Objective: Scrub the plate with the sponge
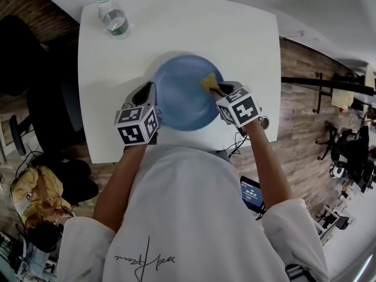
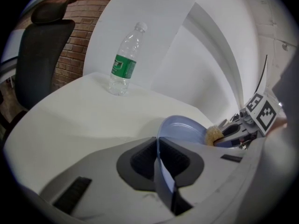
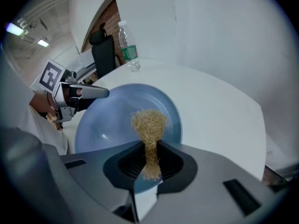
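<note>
Blue plate (image 1: 179, 101) on table (image 1: 176, 28), rim pinched by left gripper (image 1: 150, 93), sponge (image 1: 209, 81) clamped in right gripper (image 1: 218, 90) fingers

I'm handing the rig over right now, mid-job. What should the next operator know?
Left gripper: shut on the left rim of the plate, steadying it on the table.
Right gripper: shut on the sponge, over the plate's right side; contact unclear.
Done: both grips set.
Left: scrub across the plate; how much is already scrubbed cannot be told.
The bottle stands at the far left corner.
</note>
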